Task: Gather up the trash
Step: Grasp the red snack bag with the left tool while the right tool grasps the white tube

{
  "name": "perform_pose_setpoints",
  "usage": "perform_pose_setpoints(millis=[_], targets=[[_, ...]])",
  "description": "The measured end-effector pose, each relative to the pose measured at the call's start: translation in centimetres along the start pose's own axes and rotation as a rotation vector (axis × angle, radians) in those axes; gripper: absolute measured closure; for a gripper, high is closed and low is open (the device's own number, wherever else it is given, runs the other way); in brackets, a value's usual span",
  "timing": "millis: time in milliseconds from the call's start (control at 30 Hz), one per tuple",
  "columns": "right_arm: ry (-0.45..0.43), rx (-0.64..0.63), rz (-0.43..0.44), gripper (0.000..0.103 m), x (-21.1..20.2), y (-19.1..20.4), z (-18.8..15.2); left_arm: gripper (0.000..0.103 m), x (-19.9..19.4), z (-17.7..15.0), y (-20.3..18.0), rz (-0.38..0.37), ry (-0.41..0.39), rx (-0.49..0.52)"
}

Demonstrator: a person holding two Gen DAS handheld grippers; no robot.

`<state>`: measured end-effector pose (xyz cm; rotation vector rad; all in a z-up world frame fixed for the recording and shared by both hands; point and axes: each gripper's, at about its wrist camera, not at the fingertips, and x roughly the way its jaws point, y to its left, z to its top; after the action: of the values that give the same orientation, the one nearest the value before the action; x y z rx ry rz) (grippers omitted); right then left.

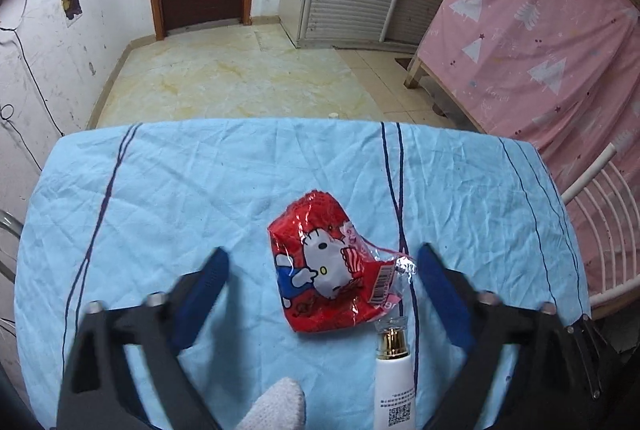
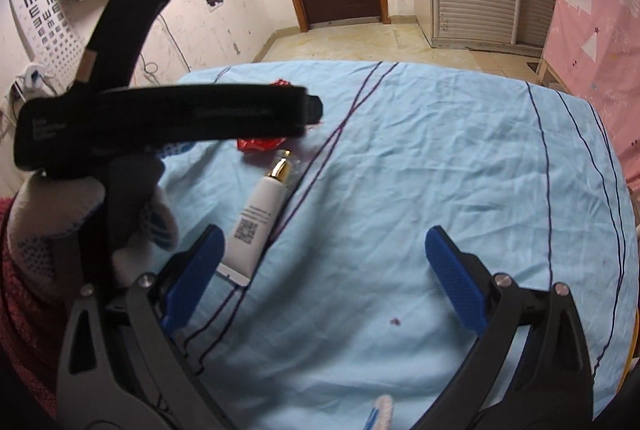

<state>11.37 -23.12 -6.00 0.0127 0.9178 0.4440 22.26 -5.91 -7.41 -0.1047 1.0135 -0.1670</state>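
The left tool (image 1: 322, 262) hangs spread wide around the crinkled red cartoon-cat plastic wrapper (image 1: 326, 270) on the blue-clothed table (image 1: 160, 189) — apparently lined up to pinch it — while the right tool (image 2: 324, 250), likewise spread and empty, waits beside the white gold-capped tube (image 2: 260, 213).

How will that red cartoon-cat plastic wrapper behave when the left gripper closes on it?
The red cartoon-cat plastic wrapper is crinkled film, so it will probably crumple, not resist. Its glossy surface may slip. It looks light and might drag across the wrinkled blue tablecloth.
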Motion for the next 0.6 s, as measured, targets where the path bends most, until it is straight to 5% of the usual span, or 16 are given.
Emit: perform_pose_setpoints(millis=[167, 267, 600], targets=[[0.008, -0.001, -0.007, 0.006, 0.5, 0.4, 0.4, 0.065, -0.2, -0.4, -0.1, -0.009, 0.007, 0.035], [0.015, -0.003, -0.015, 0.006, 0.7, 0.7, 0.7, 0.074, -0.3, -0.6, -0.4, -0.005, 0.001, 0.045], [0.039, -0.068, -0.013, 0.006, 2.2, 3.8, 2.4, 0.075, -5.2, -0.3, 1.4, 0.0, -0.114, 0.011]])
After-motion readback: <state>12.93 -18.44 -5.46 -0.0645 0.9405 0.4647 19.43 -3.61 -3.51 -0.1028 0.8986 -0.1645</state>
